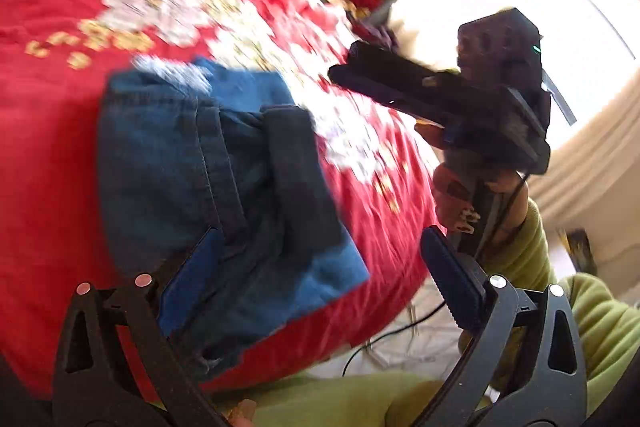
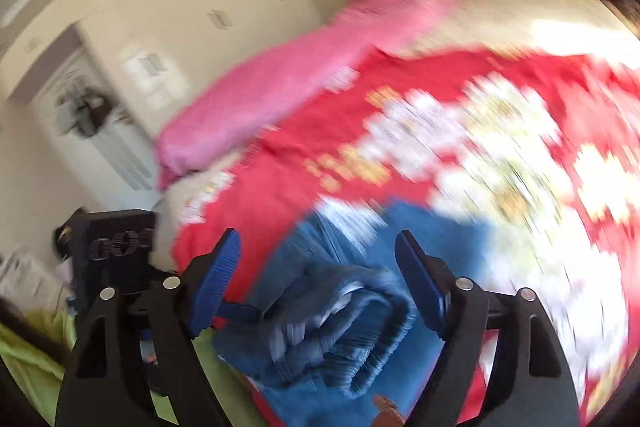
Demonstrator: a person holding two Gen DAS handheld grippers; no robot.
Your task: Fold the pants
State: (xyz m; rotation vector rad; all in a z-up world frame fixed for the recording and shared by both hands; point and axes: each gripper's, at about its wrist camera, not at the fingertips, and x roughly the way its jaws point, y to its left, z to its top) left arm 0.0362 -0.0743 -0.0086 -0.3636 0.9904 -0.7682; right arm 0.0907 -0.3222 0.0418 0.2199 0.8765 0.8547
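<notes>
The folded blue denim pants [image 1: 224,187] lay on the red flowered bed cover [image 1: 52,99], near its edge. The left gripper [image 1: 320,283] and the right gripper [image 2: 316,287] both stood wide and empty above them, probably because the folding looked done.

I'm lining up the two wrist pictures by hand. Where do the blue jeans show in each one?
Left wrist view: the blue jeans lie left of centre, folded, on the red floral blanket, ahead of the open left tool.
Right wrist view: the jeans fill the bottom centre, bunched, between the fingers of the open right tool, which do not press on them.
Shared landmark: the blanket's white flower cluster.
</notes>
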